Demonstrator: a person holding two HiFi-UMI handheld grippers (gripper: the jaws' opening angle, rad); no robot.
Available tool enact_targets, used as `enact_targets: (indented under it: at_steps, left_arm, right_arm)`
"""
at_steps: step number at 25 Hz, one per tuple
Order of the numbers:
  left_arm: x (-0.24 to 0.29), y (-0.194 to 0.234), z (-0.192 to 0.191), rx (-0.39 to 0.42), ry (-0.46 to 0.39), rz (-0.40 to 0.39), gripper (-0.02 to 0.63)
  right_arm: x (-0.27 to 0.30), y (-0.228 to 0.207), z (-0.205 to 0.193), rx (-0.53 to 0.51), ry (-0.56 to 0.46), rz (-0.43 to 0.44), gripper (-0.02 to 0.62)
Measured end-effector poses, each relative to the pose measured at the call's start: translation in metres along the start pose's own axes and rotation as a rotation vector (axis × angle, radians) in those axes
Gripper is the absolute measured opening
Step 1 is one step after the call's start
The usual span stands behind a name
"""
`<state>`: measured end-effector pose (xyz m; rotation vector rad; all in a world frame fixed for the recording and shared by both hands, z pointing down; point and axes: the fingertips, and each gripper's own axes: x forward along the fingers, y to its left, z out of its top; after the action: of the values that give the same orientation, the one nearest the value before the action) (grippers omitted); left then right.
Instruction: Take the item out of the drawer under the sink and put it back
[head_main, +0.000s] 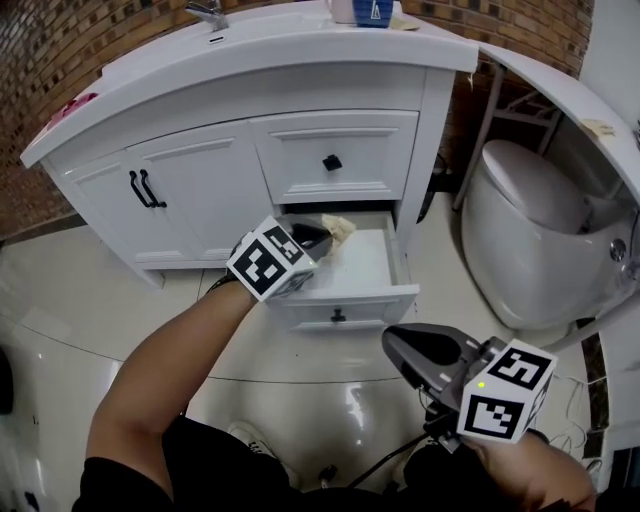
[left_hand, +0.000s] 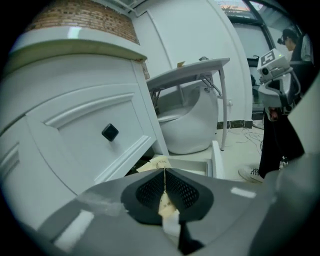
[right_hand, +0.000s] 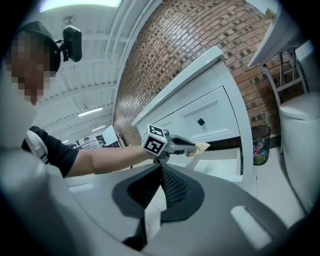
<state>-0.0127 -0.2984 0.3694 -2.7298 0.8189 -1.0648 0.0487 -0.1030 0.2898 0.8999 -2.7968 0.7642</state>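
Note:
The bottom drawer (head_main: 345, 297) of the white vanity under the sink stands pulled open. My left gripper (head_main: 322, 232) hovers over its back left part, shut on a beige crumpled cloth (head_main: 340, 228). In the left gripper view the cloth (left_hand: 159, 164) sticks out past the closed pads (left_hand: 182, 192), with the drawer's wall (left_hand: 216, 157) below. My right gripper (head_main: 393, 340) hangs low at the right, in front of the drawer and apart from it, jaws together with nothing in them. From the right gripper view, the right gripper (right_hand: 161, 170) faces the left gripper (right_hand: 187, 145), the cloth (right_hand: 202, 147) and the drawer (right_hand: 227, 167).
Above the open drawer is a shut drawer with a black knob (head_main: 332, 162); cabinet doors (head_main: 145, 188) lie to the left. A white toilet (head_main: 530, 230) stands close on the right. A waste bin (right_hand: 260, 137) sits between vanity and toilet. Cables trail on the glossy floor (head_main: 300, 370).

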Motion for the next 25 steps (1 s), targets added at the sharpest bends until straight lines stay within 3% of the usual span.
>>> enact_targets:
  at_steps: [8,15,25]
  left_arm:
    - [-0.074,-0.022,0.029,-0.126,-0.193,0.057,0.011]
    - [-0.154,-0.049,0.045,-0.19,-0.341,0.092,0.011]
    - [-0.206,-0.084,0.052,-0.278,-0.477,0.086,0.011]
  right_arm:
    - [-0.002,-0.005,0.009,-0.01,-0.033,-0.041,0.003]
    - [-0.005,0.006,0.007,-0.044,-0.035,-0.046,0.003]
    - [-0.002,0.021,0.009,-0.108,-0.036,-0.035,0.003]
